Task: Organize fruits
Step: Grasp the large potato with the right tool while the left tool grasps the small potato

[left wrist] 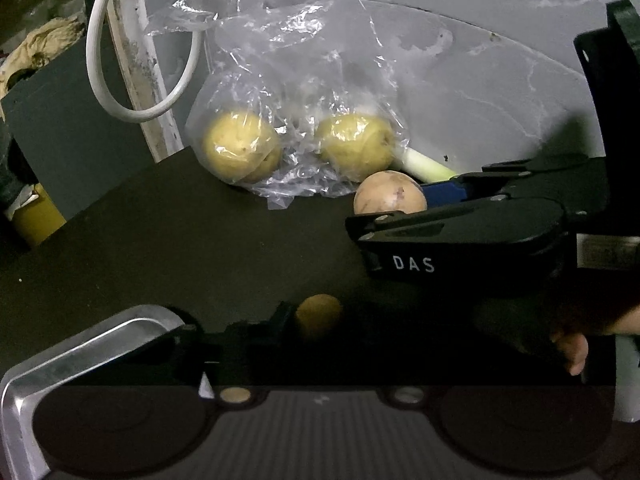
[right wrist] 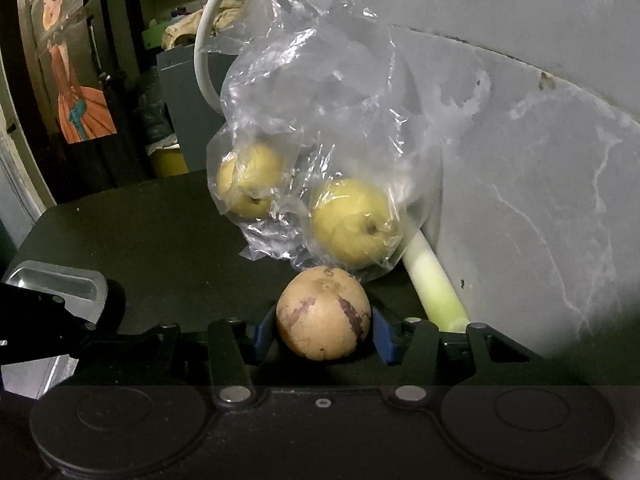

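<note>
Right gripper (right wrist: 323,334) has its blue pads (right wrist: 262,334) either side of a brown-blotched pear (right wrist: 323,314) on the dark tabletop (right wrist: 160,240), closed in on it, both pads touching. At twelve o'clock from that pear sits a clear plastic bag (right wrist: 320,128) with two yellow pears (right wrist: 352,222) inside, against the grey wall (right wrist: 520,160). A pale leek stalk (right wrist: 434,284) lies at one o'clock. From the left wrist view, the left gripper (left wrist: 320,336) is deep in shadow with a small yellowish fruit (left wrist: 319,316) between its fingers; grip, cannot tell. A metal tray (left wrist: 80,352) gleams at eight o'clock.
</note>
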The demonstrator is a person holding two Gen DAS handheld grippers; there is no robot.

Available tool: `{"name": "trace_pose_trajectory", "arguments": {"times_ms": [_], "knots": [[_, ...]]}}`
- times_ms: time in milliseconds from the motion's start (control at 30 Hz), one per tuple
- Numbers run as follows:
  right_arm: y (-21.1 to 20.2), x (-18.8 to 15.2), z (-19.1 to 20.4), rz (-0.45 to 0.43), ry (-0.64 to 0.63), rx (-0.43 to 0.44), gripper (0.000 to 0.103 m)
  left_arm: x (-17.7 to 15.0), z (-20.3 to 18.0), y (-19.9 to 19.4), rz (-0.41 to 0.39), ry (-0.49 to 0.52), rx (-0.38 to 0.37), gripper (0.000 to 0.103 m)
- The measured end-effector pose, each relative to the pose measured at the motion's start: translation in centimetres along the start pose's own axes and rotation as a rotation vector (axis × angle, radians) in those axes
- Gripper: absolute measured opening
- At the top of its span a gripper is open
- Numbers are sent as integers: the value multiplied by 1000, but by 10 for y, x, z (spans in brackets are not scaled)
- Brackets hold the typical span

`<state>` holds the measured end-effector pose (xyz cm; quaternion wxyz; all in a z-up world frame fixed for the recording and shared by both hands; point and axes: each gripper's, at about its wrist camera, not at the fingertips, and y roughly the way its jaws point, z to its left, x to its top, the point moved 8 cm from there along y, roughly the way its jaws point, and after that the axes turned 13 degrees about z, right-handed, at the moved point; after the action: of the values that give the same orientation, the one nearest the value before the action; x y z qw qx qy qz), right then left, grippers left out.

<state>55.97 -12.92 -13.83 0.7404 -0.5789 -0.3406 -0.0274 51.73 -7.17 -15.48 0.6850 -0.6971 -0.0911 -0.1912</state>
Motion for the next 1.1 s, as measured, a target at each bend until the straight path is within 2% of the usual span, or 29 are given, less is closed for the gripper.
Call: {"name": "trace_pose_trajectory", "arguments": {"times_ms": [200,633,1100], "knots": [[-2,-3,-1,-16,25,4,50,-1,1,0,-1,-20,-15,31],[-20,-9,0,-67,60,9,50,-2,14,-20,-14,-51,34,31],[-47,0,40,-119,32,27,50,-10,52,-59,-60,-133,78,31]]}}
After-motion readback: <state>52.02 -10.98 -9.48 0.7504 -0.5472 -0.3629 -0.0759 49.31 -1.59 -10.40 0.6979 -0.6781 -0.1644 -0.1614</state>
